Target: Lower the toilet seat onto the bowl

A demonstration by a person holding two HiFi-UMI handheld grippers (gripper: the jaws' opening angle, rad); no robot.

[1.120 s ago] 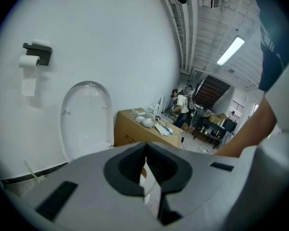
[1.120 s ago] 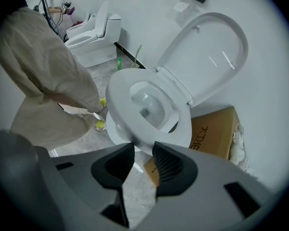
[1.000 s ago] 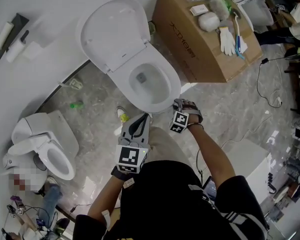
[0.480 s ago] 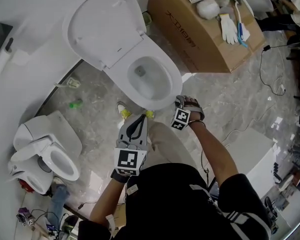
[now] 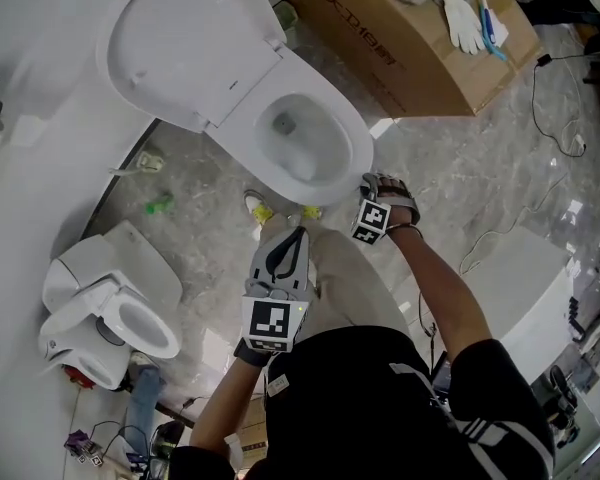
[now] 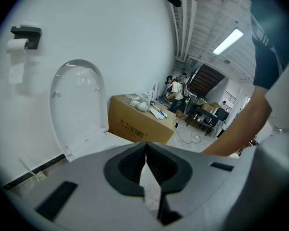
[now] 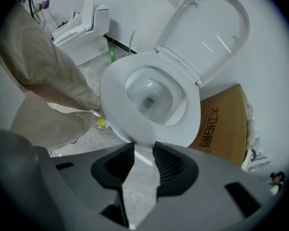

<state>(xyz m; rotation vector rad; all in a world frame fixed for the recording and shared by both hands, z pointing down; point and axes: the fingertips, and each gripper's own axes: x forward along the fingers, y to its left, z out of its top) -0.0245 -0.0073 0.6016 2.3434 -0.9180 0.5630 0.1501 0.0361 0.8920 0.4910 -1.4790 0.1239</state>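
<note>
The white toilet (image 5: 325,183) stands against the wall with its lid (image 5: 185,43) raised and leaning back. The seat ring (image 7: 118,88) lies flat on the bowl, around the water. My left gripper (image 5: 292,236) hovers over the person's knee, just in front of the bowl, its jaws shut to a point with nothing in them. My right gripper (image 7: 144,149) points steeply down at the floor by the bowl's front right; its marker cube (image 5: 372,220) shows in the head view. Its jaws stand apart and empty. Neither gripper touches the toilet.
A cardboard box (image 5: 410,38) carrying gloves and brushes stands right of the toilet. A second, smaller toilet (image 5: 110,308) sits at the lower left. A green bottle (image 5: 158,205) and scraps lie by the wall. A cable (image 5: 555,98) crosses the marble floor. A paper holder (image 6: 25,32) hangs on the wall.
Both grippers have sunk and drawn a little back from the bowl's front rim. The head view has shifted, so the toilet sits higher and further left. Jaw openings look unchanged.
</note>
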